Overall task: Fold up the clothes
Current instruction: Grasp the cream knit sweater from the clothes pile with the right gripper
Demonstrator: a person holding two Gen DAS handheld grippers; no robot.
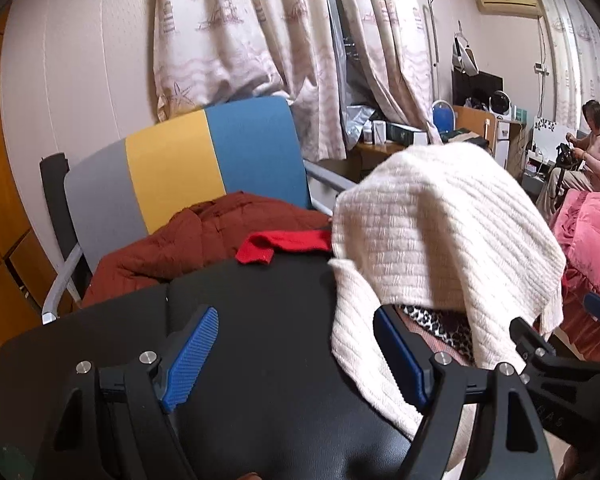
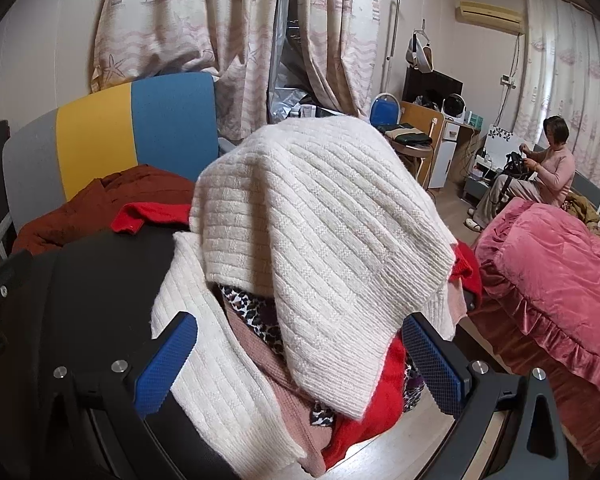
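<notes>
A cream ribbed knit sweater (image 2: 320, 248) lies draped over the top of a heap of clothes at the edge of a black table (image 1: 260, 360), its ribs and long axis running from the far upper left down toward the near right, one folded corner hanging low between the fingers of the right gripper (image 2: 300, 364). That gripper hovers level just in front of the heap, jaws spread wide on either side of the hanging knit, clamping nothing. The left gripper (image 1: 296, 356) sits low over the bare tabletop, jaws likewise wide apart, its right finger just beside a trailing strip of the sweater. Beneath the knit show leopard-print fabric (image 2: 256, 320) and a red garment (image 2: 380, 400). Beyond the table, a rust-brown quilted coat (image 1: 188, 240) fills a chair with a grey, yellow and blue back (image 1: 188, 160). A seated person (image 2: 548, 172) is well apart, beside a pink-covered bed (image 2: 548, 272).
</notes>
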